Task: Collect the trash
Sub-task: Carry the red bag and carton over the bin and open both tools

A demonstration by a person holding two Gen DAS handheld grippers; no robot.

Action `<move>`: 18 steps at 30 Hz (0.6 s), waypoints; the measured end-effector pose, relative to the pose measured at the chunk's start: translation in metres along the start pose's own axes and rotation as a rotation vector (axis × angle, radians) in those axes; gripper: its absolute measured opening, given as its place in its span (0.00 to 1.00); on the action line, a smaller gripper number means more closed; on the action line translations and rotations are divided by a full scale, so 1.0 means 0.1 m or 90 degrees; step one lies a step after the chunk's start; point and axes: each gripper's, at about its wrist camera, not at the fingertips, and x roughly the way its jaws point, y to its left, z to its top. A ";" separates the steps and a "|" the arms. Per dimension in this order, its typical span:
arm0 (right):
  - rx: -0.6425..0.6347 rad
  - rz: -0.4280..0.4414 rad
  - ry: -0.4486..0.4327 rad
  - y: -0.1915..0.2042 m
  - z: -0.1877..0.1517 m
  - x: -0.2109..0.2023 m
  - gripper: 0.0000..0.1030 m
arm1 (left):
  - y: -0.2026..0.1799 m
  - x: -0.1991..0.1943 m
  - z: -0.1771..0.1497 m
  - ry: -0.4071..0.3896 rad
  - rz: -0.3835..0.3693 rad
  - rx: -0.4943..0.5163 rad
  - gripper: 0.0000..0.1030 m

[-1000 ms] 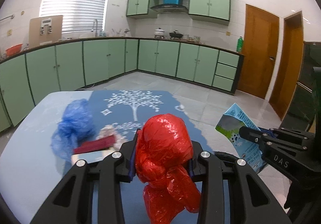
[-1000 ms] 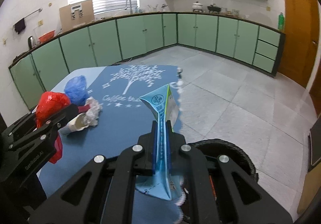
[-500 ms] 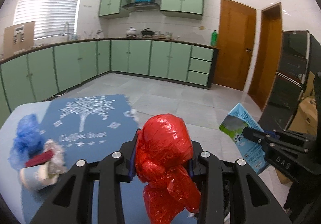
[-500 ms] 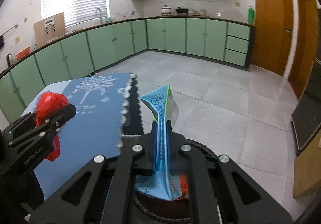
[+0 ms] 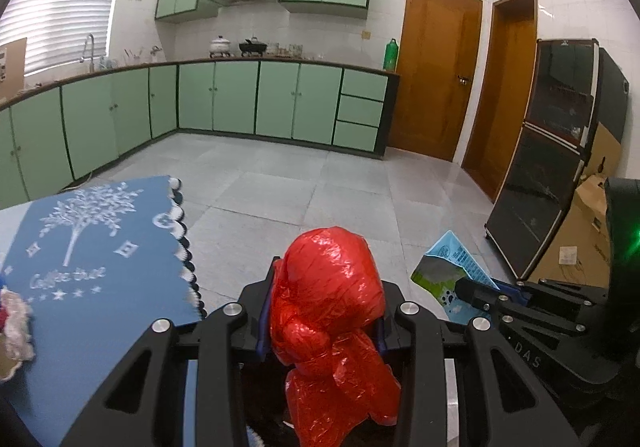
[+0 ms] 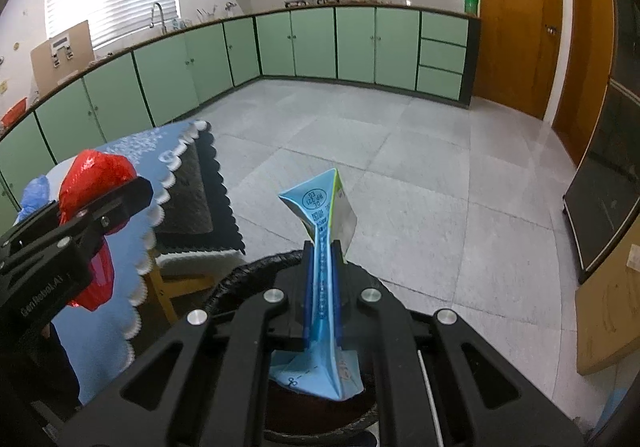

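Left wrist: left gripper [image 5: 322, 331] clamps red bag [image 5: 326, 311]; right gripper [image 6: 320, 279], "DAS", pinches blue carton [image 6: 322, 247].

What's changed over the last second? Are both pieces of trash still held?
Both grippers swung away from the blue tablecloth toward the black bin, now below them. The table trash has slid to the left edge of the left wrist view. Unchanged: the left gripper stays clamped on the red plastic bag, and the right gripper on the flattened blue carton.
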 end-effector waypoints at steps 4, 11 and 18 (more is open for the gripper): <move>0.009 0.006 0.012 -0.11 -0.03 0.14 0.07 | -0.04 0.18 -0.01 0.015 -0.006 0.001 0.36; 0.013 -0.013 0.010 -0.17 -0.04 0.25 0.41 | -0.02 0.30 0.02 0.020 -0.019 -0.003 0.53; 0.014 -0.038 -0.024 -0.18 -0.06 0.13 0.87 | 0.09 0.15 0.07 0.002 -0.003 -0.015 0.70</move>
